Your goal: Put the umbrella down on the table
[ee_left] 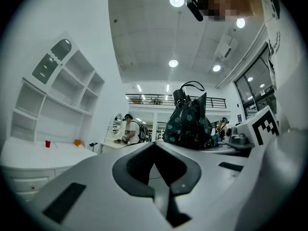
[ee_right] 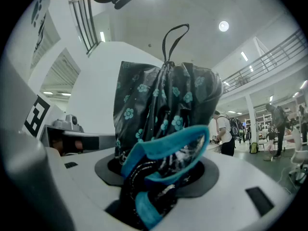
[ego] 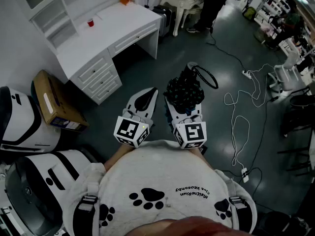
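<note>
One umbrella [ee_right: 163, 100] is clamped in the right gripper [ee_right: 160, 176]; left gripper [ee_left: 155, 150] clenched empty

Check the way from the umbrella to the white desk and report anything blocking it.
Nothing visible blocks it. The right gripper holds the umbrella over open floor. The desk stands ahead to the left, its top bare but for a red cup and an orange thing. The shut left gripper sits beside the umbrella.
</note>
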Demonstrator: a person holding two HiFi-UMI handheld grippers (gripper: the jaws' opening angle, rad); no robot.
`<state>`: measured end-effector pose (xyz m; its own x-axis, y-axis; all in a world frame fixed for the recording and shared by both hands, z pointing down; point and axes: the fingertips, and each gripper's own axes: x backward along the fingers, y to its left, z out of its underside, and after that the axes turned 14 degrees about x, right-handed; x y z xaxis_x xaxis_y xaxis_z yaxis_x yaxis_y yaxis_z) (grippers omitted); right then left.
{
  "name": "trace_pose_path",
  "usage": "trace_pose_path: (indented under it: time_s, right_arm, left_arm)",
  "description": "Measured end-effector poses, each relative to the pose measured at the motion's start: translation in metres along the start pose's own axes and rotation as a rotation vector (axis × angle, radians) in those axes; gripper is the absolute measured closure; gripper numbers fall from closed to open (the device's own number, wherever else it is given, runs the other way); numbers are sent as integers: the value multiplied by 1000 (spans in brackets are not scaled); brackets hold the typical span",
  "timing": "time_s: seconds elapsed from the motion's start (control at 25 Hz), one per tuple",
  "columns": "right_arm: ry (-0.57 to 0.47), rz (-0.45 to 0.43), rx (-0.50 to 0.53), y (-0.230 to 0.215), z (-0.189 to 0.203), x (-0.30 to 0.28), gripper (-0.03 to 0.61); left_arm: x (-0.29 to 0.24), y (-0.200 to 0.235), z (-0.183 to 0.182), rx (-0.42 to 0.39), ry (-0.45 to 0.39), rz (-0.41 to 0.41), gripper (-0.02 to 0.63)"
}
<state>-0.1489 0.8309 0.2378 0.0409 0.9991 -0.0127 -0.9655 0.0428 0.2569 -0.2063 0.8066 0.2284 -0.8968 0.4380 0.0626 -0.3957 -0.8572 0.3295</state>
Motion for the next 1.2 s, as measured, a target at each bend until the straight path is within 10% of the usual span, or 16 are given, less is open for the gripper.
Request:
trace_pose_path:
  time_s: [1.2]
  right_arm:
    - [26,-59,-75,-32,40,-26,299]
  left_arm:
    - [-41,20,17,0,-11,-84,597]
